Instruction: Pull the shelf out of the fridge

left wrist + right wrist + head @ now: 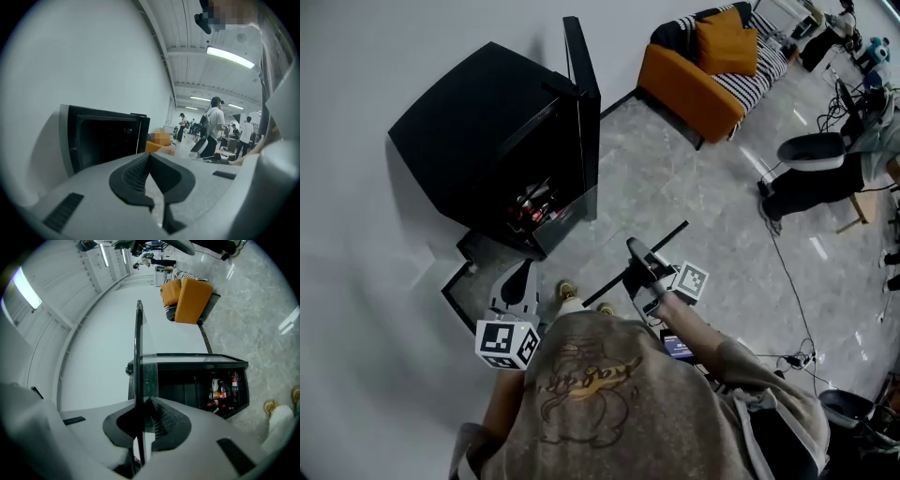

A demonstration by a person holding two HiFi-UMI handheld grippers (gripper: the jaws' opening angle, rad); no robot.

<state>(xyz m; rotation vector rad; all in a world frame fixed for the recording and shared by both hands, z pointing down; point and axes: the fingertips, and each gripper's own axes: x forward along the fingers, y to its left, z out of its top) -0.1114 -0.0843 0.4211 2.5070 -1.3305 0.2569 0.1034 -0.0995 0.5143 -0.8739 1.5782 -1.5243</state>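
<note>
Where ribbed fingers (165, 420) meet, right gripper (141, 405) pinches a thin glass shelf (146, 376).

The fridge (469, 131) stands against the wall (366, 66), bottles (534, 206) inside, shelf (670, 234) before it, sofa (694, 89) rightward.

We see a plain white wall (366, 75) meeting a grey marbled floor (675, 187); against the wall stands an orange sofa (689, 94) bearing an orange cushion (727, 42) and a black-and-white striped throw (766, 64); cables (797, 358) trail across the floor at right; overhead we note a white ribbed ceiling (187, 33) with long strip lights (233, 56); people (214, 126) stand at the hall's far end.
</note>
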